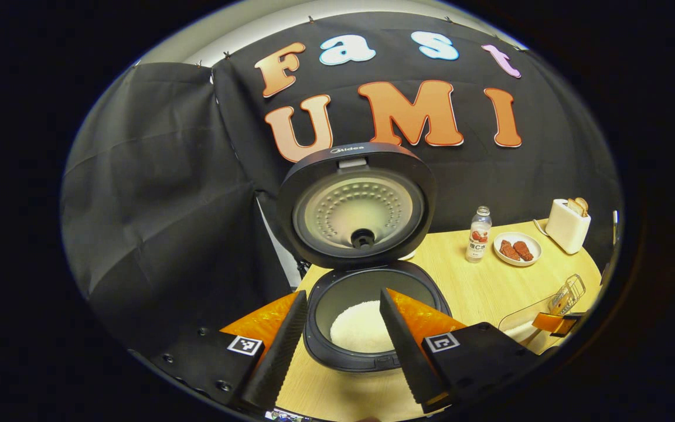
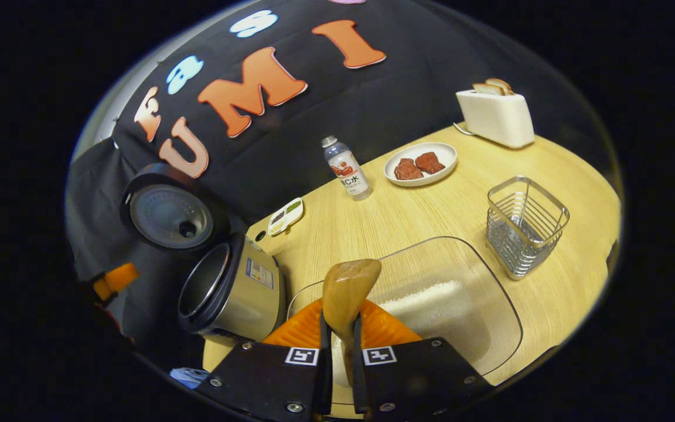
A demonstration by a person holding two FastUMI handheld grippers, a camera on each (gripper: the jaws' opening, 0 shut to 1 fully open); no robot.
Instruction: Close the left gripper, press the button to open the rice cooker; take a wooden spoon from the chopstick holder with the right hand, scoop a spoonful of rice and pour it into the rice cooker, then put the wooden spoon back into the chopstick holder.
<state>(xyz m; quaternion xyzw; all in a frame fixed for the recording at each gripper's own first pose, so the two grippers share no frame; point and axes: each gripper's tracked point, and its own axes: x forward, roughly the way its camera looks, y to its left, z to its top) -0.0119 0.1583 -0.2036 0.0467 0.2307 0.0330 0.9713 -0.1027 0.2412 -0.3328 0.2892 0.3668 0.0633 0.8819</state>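
Right tongs clamp the handle of the smooth wooden spoon, whose rounded bowl rises over a clear plastic tub of granular white rice. Left tongs stand wide apart with ridged fingers, empty, before the round dark rice cooker, lid upright, white rice in its pot. Beyond, on the pale wood-grain worktop: a square wire chopstick holder, a bottle, an oval plate, a white toaster.
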